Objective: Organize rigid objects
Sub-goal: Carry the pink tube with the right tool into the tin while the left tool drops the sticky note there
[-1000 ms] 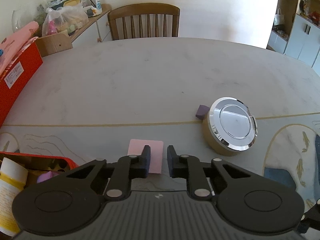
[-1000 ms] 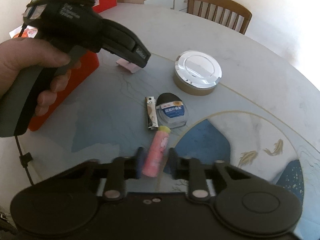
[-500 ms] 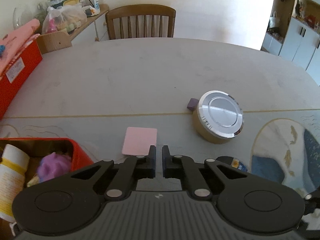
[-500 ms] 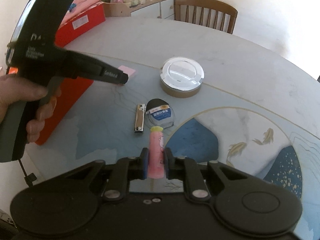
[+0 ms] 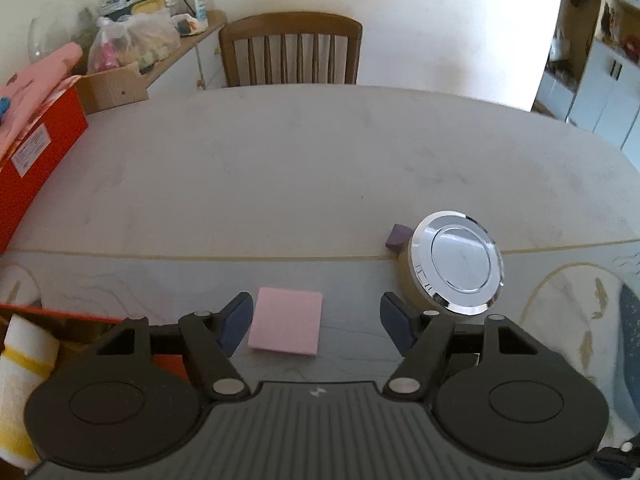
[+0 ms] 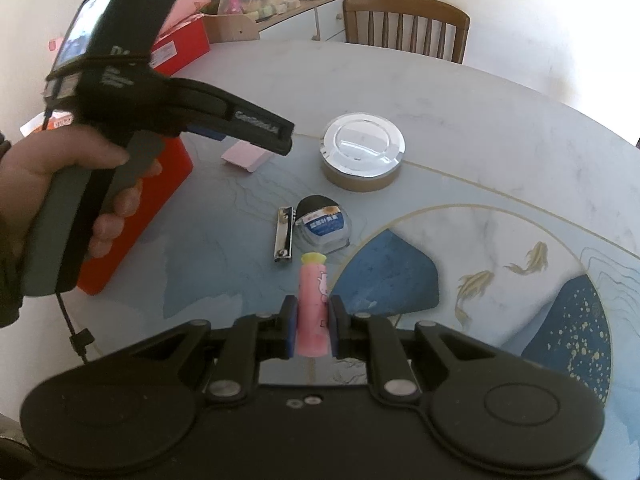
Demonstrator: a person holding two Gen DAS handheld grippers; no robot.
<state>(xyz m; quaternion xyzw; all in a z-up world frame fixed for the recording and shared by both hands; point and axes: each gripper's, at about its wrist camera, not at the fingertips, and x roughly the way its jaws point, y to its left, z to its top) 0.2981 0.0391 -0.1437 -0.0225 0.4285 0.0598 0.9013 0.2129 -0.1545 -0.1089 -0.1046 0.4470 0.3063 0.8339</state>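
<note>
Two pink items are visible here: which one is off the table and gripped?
The pink tube with the yellow cap, clamped between the right gripper fingers. The flat pink pad lies loose on the table, under the opening left gripper.

Far table half [image 5: 320, 152] lies open; round tin [image 5: 456, 268] and red box [image 6: 160, 184] flank the near middle.

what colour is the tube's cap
Yellow-green cap on the pink tube, clearest in the right wrist view.

Mirror-bright metal tin lid [image 5: 460, 268]; matt marbled table [image 5: 280, 168]; wooden chair [image 5: 290, 50]
</note>
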